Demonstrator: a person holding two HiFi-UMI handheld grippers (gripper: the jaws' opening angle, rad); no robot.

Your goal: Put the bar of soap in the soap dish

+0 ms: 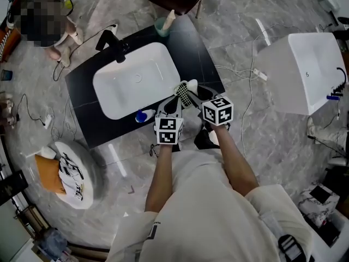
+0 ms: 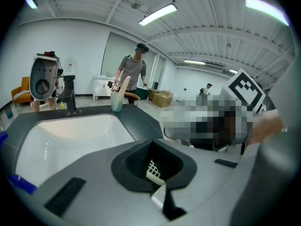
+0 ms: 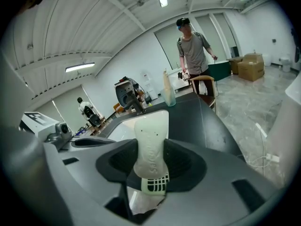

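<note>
Left gripper [image 1: 173,103]: clenched on a corner of the soap dish [image 2: 153,169], the white grid of it caught in the dark hollow between the jaws; held low over the front edge of the counter [image 1: 191,48].
Right gripper [image 1: 197,94]: grasping the bar of soap [image 3: 151,145], jaws pressed to its two long sides; just beside the left one, the two marker cubes [image 1: 218,109] nearly touching.
Bar of soap: white, oblong, with raised lettering down its face; stands on end in the right gripper's hold, upper end poking out past the jaws. Seen from the head view as a pale lump [image 1: 191,84] at the front right corner of the sink [image 1: 136,78].
Soap dish: white with a black-gapped grid; lies slantwise between the two grippers [image 1: 185,95], its grid right against the lower end of the soap in the right gripper view [image 3: 155,183]. Cannot tell whether the soap lies in it yet.
Sink: white, set into the black counter, nothing lying in the bowl.
Faucet [image 1: 115,47]: black, at the far rim of the sink.
Cup [image 1: 161,26]: pale green, at the far corner of the counter, something tall standing in it.
Blue thing [image 1: 143,115]: small, on the counter at the sink's near rim, left of the grippers.
Background: a person [image 3: 192,46] standing beyond the counter.
</note>
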